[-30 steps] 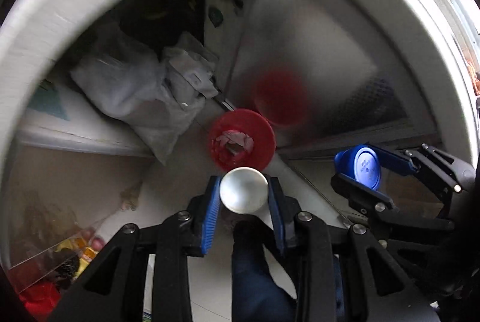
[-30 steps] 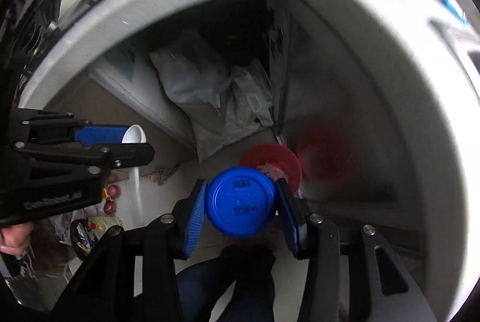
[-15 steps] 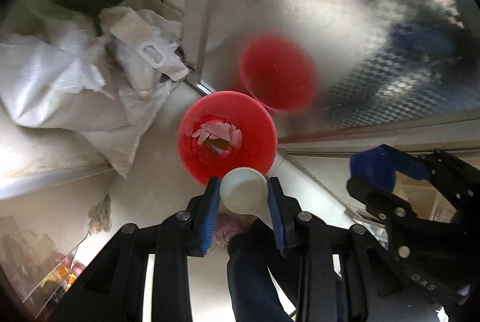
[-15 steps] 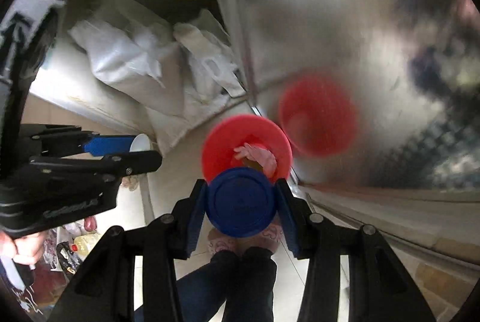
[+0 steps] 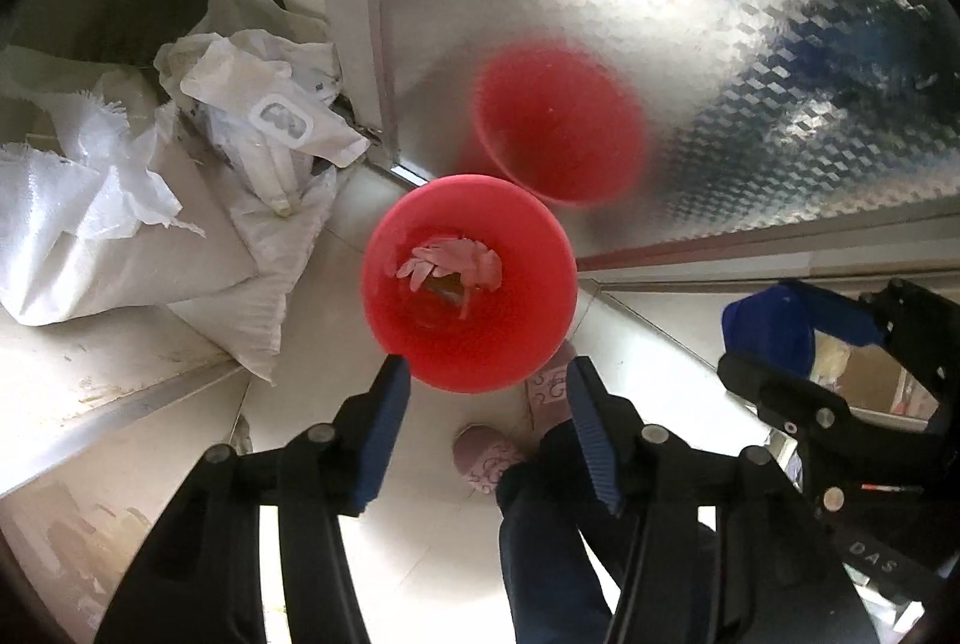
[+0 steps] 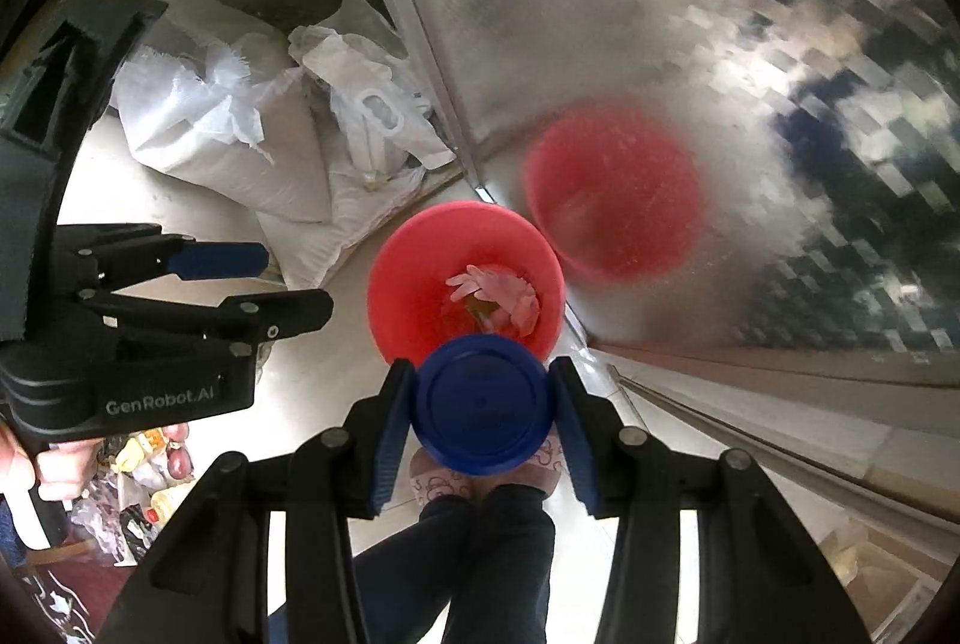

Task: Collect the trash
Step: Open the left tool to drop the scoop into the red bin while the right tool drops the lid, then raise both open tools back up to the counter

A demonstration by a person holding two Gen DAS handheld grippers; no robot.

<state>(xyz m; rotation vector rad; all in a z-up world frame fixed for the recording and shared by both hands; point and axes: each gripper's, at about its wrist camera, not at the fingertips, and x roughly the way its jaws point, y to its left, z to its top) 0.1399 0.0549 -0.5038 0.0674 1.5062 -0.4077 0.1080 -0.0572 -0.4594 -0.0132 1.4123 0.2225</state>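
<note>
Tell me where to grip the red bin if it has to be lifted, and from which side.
Grip the red bin by its rim, coming straight down from above. Its round mouth faces up and the wall tapers toward the bottom, so one finger inside and one outside on the near rim would probably hold best. The far side sits close to the shiny metal panel, leaving less room there.

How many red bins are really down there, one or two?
1. The red bin stands on the floor beside the shiny metal panel, with pink scraps inside. The second red shape on the panel is only its blurred reflection. More bins could be out of view.
</note>
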